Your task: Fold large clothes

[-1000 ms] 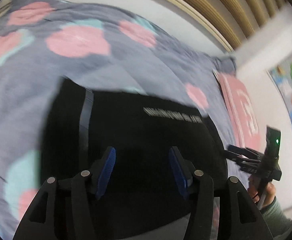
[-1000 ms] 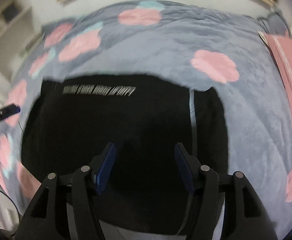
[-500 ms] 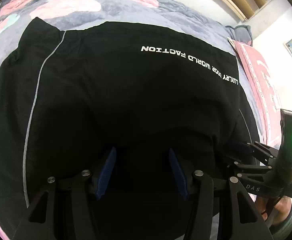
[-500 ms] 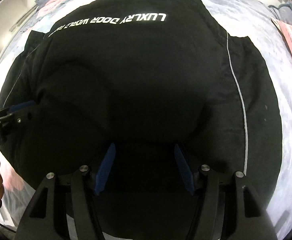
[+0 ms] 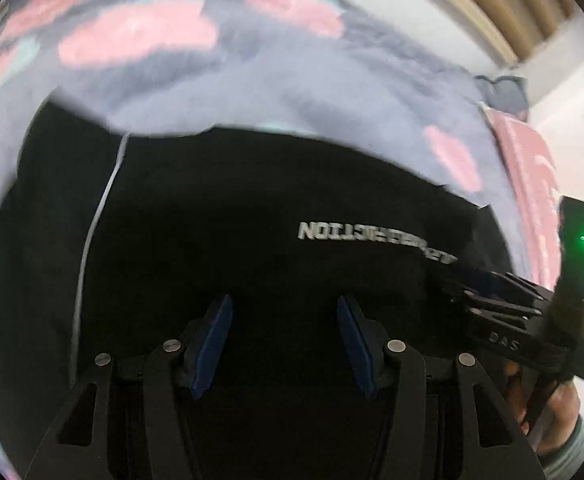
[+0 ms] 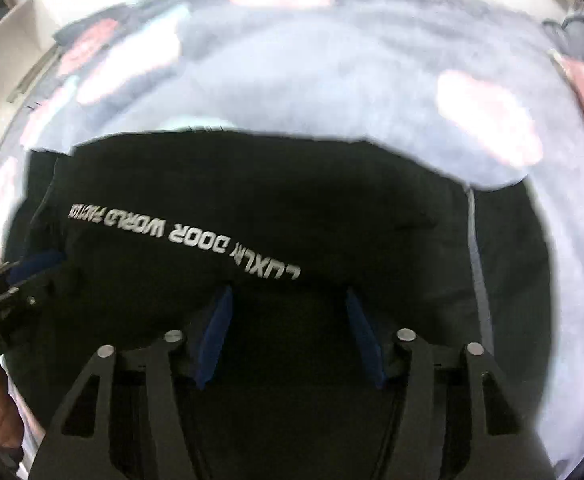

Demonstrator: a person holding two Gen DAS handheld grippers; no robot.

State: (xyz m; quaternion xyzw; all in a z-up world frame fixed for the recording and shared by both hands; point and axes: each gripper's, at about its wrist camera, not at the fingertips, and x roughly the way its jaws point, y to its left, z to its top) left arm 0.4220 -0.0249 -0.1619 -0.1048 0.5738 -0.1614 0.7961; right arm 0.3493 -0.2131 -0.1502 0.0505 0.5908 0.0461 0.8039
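Observation:
A black garment [image 5: 252, 200] with white lettering [image 5: 340, 232] and a thin grey piping line lies spread on the flowered bedspread [image 5: 292, 88]. My left gripper [image 5: 284, 304] hangs low over its near part, blue pads well apart, with only dark cloth showing between them. In the right wrist view the same garment [image 6: 292, 184] shows a folded edge carrying the lettering [image 6: 180, 236] just beyond my right gripper [image 6: 289, 292], whose jaws also stand apart over black cloth. Each gripper appears in the other's view: the right gripper [image 5: 464, 280] at the right edge, the left gripper [image 6: 24, 268] at the left edge.
The grey bedspread [image 6: 332, 80] with pink and teal flowers stretches beyond the garment. A pink cloth [image 5: 532, 168] lies at its far right by a white wall. A slatted wooden headboard [image 5: 492, 0] runs behind. A person's hand [image 5: 560, 412] holds the right gripper's handle.
Half a second ago the garment filled both views with the lettering far off. Now the lettering sits close to the fingertips and more bedspread shows. The gaps between both grippers' pads are unchanged.

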